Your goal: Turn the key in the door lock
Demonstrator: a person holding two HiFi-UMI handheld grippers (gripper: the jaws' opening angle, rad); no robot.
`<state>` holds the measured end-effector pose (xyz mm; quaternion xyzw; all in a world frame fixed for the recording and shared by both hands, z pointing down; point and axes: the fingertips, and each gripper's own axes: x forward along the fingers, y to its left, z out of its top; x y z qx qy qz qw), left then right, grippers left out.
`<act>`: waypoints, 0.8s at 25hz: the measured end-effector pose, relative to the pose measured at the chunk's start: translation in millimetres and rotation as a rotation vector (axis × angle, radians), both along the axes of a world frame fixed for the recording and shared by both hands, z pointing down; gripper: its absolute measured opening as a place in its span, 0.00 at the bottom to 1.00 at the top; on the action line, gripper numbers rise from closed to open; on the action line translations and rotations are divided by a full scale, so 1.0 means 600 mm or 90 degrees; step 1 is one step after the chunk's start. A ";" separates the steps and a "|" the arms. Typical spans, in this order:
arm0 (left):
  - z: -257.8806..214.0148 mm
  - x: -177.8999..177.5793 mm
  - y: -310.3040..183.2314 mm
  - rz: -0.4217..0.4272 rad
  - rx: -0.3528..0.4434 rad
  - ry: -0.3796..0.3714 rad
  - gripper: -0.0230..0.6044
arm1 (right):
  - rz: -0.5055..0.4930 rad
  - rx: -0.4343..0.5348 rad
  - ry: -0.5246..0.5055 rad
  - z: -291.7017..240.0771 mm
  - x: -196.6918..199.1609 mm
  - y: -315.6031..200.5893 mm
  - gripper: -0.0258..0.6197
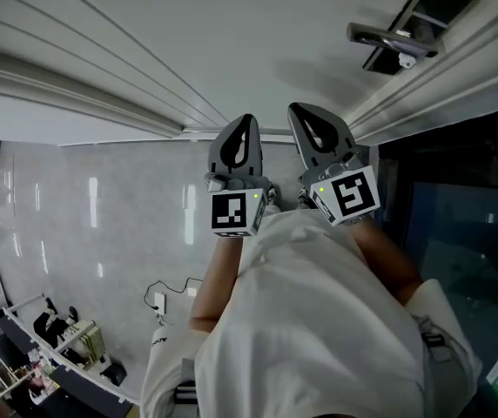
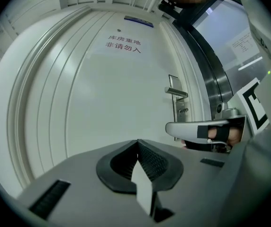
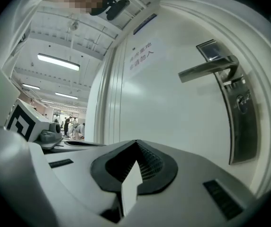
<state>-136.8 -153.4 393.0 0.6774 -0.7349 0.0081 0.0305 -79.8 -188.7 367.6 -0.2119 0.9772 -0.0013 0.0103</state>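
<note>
A white door (image 1: pixel 188 50) fills the top of the head view, with its silver lever handle (image 1: pixel 388 35) at the upper right. Both grippers point level at the door, side by side and short of it. My left gripper (image 1: pixel 247 120) and my right gripper (image 1: pixel 299 109) are both shut with nothing between the jaws. In the right gripper view the handle (image 3: pixel 206 70) and the long lock plate (image 3: pixel 242 122) are at the upper right, beyond my right gripper (image 3: pixel 136 142). The keyhole (image 3: pixel 242 100) is small; whether it holds a key I cannot tell. The left gripper view puts the handle (image 2: pixel 176 92) to the right of my left gripper (image 2: pixel 138 141).
A sign with red characters (image 2: pixel 123 44) hangs on the door. A dark glass panel (image 1: pixel 467 233) stands to the right of the door frame. Shiny grey floor (image 1: pixel 101 216) lies to the left, with a cable and plug (image 1: pixel 158 299). Several people (image 3: pixel 74 126) stand far off.
</note>
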 end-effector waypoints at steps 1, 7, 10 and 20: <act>0.000 -0.005 0.006 -0.005 0.000 -0.001 0.05 | -0.010 0.000 0.001 0.002 -0.008 0.006 0.04; 0.017 -0.023 0.028 -0.030 -0.018 0.001 0.05 | -0.039 -0.023 -0.005 0.018 -0.038 0.023 0.04; 0.024 -0.024 0.030 -0.032 -0.021 0.003 0.05 | -0.036 -0.027 -0.003 0.027 -0.041 0.025 0.04; 0.012 -0.021 0.025 -0.016 -0.004 0.004 0.05 | -0.017 -0.029 0.010 0.029 -0.039 0.029 0.04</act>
